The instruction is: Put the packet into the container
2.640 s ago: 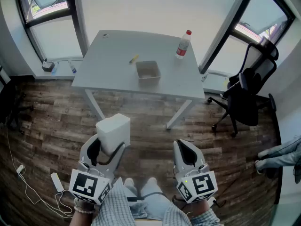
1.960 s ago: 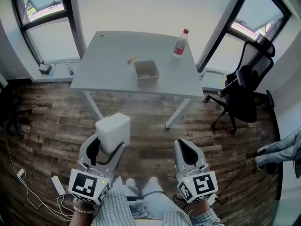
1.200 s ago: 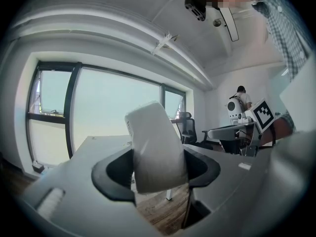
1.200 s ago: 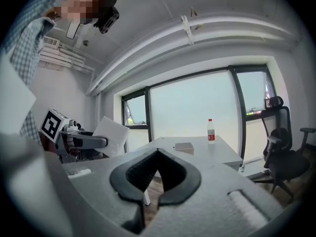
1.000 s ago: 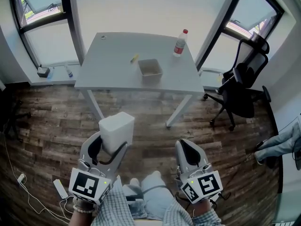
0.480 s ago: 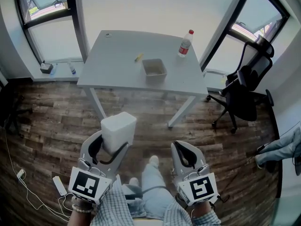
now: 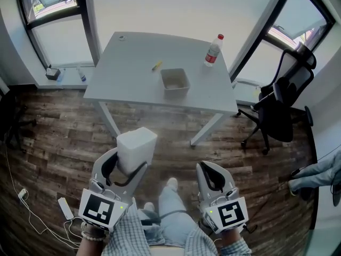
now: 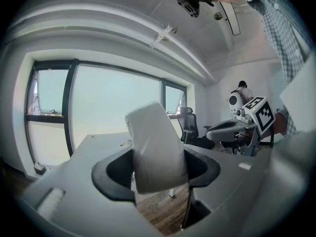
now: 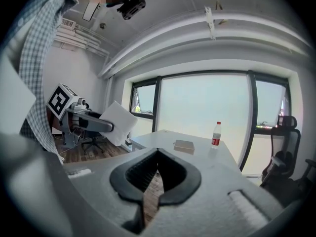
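Observation:
My left gripper point(image 7: 129, 161) is shut on a white packet point(image 7: 136, 149), which stands up out of its jaws. In the left gripper view the packet point(image 8: 153, 147) fills the gap between the dark pads. My right gripper point(image 7: 209, 168) is shut with nothing in it; its pads meet at the tips point(image 9: 158, 154). Both are held low over the wooden floor, well short of the grey table point(image 7: 133, 73). The small square container point(image 7: 175, 80) sits near the table's middle, open side up and apparently empty. It also shows far off in the right gripper view, as the container point(image 9: 184, 145).
On the table stand a plastic bottle with a red cap point(image 7: 213, 50) and a small yellow object point(image 7: 156, 65). A black office chair point(image 7: 282, 105) stands right of the table. A power strip and cables point(image 7: 64, 209) lie on the floor at left. Another person's legs point(image 7: 319, 172) show at the right edge.
The person has stepped forward, one foot now showing between the grippers. The table has shifted slightly in the head view. The left gripper still holds the packet, and the right stays shut.

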Demonstrator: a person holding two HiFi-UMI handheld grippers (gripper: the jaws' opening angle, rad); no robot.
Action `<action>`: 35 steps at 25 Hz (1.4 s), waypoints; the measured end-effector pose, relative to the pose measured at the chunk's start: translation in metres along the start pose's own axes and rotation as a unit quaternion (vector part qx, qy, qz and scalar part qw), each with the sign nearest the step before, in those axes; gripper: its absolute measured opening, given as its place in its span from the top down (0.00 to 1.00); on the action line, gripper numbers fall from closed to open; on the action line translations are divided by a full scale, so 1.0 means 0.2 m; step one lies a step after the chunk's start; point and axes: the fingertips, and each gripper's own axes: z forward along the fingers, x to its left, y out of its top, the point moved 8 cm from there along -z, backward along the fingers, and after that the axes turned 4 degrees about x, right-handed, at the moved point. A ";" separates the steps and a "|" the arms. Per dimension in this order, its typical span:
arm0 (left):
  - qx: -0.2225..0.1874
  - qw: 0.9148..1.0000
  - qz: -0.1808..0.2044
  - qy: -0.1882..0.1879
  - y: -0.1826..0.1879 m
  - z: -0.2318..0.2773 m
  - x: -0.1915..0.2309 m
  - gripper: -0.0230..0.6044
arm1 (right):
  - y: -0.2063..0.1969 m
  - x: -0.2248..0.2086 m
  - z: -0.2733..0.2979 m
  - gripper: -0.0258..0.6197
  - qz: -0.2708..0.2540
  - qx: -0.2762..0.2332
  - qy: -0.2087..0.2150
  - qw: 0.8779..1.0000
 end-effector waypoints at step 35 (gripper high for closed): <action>-0.036 0.993 -0.014 0.114 0.34 0.65 0.15 0.52 | 0.16 -0.81 0.51 0.96 -0.026 -0.052 0.042 0.997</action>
